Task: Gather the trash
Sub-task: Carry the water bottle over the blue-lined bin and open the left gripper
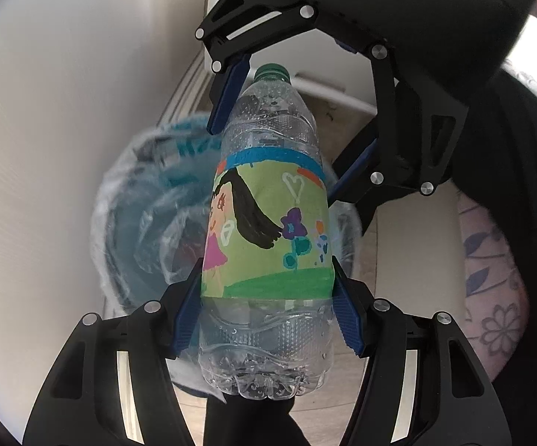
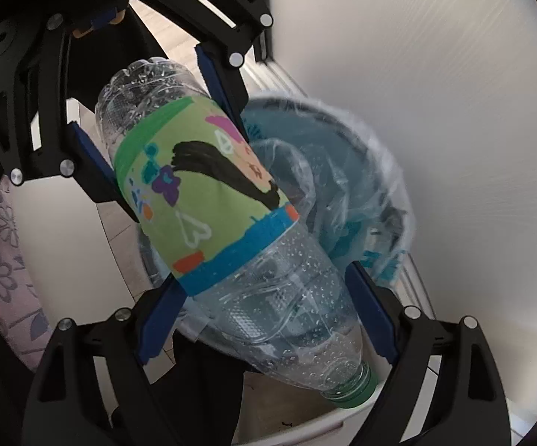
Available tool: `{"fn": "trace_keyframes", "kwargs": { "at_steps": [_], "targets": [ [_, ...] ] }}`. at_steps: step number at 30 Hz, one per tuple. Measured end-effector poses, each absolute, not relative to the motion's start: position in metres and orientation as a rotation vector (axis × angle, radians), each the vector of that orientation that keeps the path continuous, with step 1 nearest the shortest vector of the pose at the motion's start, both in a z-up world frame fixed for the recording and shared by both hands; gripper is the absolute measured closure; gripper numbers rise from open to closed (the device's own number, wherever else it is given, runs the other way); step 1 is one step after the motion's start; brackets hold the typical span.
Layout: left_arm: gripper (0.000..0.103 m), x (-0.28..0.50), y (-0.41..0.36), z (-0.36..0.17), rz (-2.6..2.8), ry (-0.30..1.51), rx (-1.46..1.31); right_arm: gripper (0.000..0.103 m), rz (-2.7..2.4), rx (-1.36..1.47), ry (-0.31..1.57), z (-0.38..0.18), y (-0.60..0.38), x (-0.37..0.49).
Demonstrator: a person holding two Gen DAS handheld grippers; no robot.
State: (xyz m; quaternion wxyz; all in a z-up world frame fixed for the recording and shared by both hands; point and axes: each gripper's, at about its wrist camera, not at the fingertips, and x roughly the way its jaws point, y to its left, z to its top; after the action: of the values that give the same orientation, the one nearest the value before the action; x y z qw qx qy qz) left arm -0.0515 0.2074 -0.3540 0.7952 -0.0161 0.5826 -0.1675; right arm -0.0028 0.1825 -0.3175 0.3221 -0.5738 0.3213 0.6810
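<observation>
Clear plastic bottle [image 1: 268, 223] with green cap [image 1: 271, 71] and a hand-drawn green label: suspended in the air between both tools, directly over the bin [image 1: 138, 204].

Left gripper [image 1: 264, 278]: clamped on the lower body of the bottle, one blue pad on each side at the bottom edge of the label. Base of the bottle toward the left wrist camera, cap away from it.

Right gripper [image 2: 263, 275]: set wide and closed around the shoulder of the bottle, just past the blue band of the label. One pad against each side. Bottle slanted across the jaws, cap toward the right wrist camera.

Bin: round, blue, lined with a clear plastic bag [image 2: 342, 186] folded over the rim. Placed on the floor beside a white wall.

Floral-patterned garment [image 1: 491, 278] of the person at the edge of both views.
</observation>
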Motion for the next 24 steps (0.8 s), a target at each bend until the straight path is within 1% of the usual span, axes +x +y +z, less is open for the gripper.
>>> {"fn": "trace_keyframes", "kwargs": {
  "at_steps": [7, 9, 10, 11, 12, 13, 14, 19, 24],
  "targets": [
    [0.042, -0.047, 0.213, -0.388, -0.356, 1.278, -0.060, 0.021, 1.770, -1.508, 0.878, -0.347, 0.191, -0.002],
    [0.037, -0.045, 0.213, -0.395, -0.347, 1.285, -0.061, 0.019, 1.755, -1.489, 0.880, -0.348, 0.189, 0.000],
    [0.029, -0.044, 0.213, -0.397, -0.335, 1.291, -0.062, 0.019, 1.749, -1.466, 0.875, -0.346, 0.188, 0.001],
    [0.018, -0.045, 0.210, -0.398, -0.328, 1.290, -0.061, 0.017, 1.746, -1.443, 0.867, -0.343, 0.186, 0.002],
    [0.015, -0.046, 0.209, -0.398, -0.321, 1.286, -0.058, 0.014, 1.742, -1.395, 0.866, -0.334, 0.184, 0.006],
    [0.009, -0.046, 0.209, -0.394, -0.310, 1.274, -0.055, 0.012, 1.738, -1.359, 0.875, -0.328, 0.182, 0.010],
    [0.006, -0.047, 0.208, -0.392, -0.299, 1.265, -0.054, 0.012, 1.733, -1.318, 0.886, -0.320, 0.181, 0.014],
    [0.006, -0.045, 0.211, -0.363, -0.243, 1.207, -0.068, 0.010, 1.635, -1.082, 0.877, -0.262, 0.165, 0.043],
    [0.006, -0.034, 0.203, -0.310, -0.209, 1.116, -0.014, 0.010, 1.518, -0.815, 0.835, -0.192, 0.129, 0.068]
  ]
}}
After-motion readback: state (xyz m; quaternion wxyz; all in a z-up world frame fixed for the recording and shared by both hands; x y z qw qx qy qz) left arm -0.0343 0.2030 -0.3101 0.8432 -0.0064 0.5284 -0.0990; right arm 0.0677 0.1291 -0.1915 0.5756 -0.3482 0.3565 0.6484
